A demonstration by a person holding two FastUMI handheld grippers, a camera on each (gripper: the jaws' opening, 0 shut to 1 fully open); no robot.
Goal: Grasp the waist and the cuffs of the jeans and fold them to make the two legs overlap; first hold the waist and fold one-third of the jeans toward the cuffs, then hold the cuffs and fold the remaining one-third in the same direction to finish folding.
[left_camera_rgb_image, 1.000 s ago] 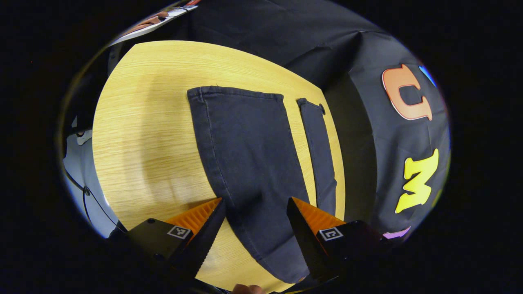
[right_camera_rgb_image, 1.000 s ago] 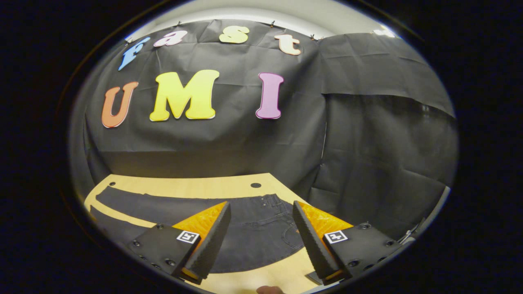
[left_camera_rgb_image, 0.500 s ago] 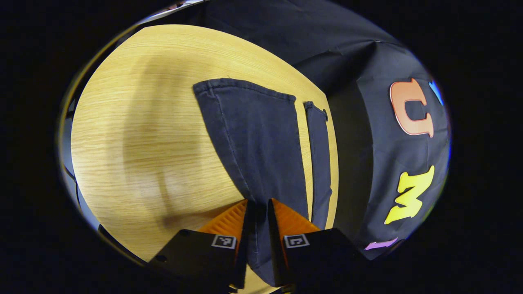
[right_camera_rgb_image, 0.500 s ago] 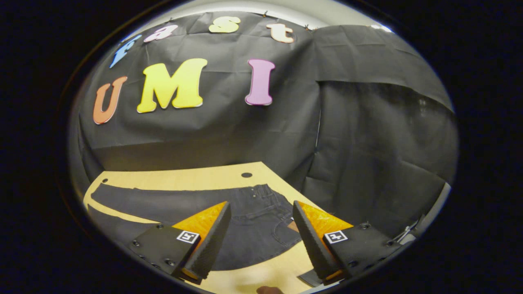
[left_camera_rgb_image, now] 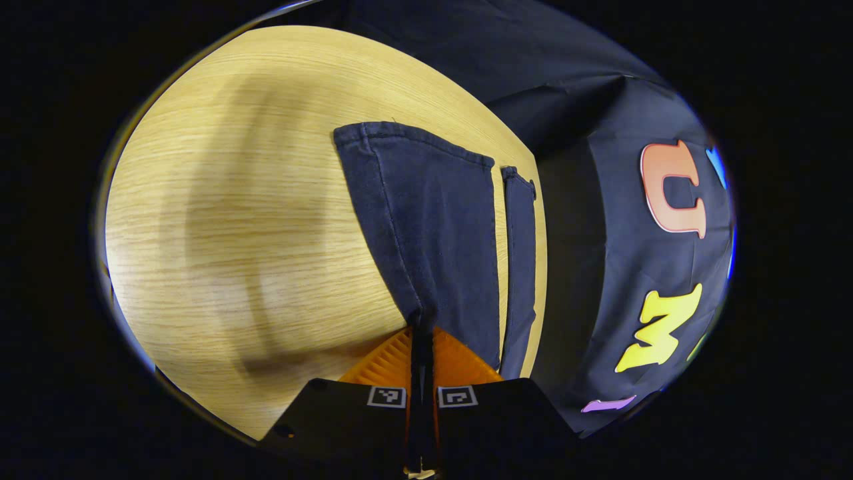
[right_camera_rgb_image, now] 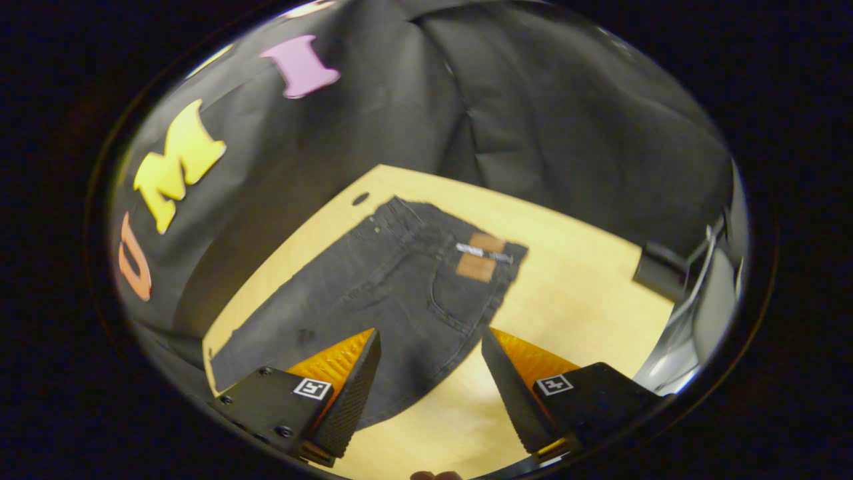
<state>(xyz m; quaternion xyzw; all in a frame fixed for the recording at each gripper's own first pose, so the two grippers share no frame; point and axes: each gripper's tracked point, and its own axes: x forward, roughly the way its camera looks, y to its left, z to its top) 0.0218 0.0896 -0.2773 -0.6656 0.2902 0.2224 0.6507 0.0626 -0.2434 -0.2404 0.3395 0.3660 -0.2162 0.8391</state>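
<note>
Dark jeans (right_camera_rgb_image: 393,293) lie flat on the wooden desk (left_camera_rgb_image: 233,233), legs apart, waist near one end and cuffs (left_camera_rgb_image: 413,140) toward the other. The left gripper (left_camera_rgb_image: 422,333) has its jaws pressed together, pinching the edge of the nearer leg; the right gripper (right_camera_rgb_image: 430,373) hovers above the seat, jaws spread — nothing between them. The leg-over-leg fold appears barely begun; next, the right gripper likely needs to drop and grip the waist (right_camera_rgb_image: 460,233).

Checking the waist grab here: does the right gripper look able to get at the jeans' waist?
Probably yes. The right gripper is open above the jeans, and the waist lies flat on bare table with nothing over it.
</note>
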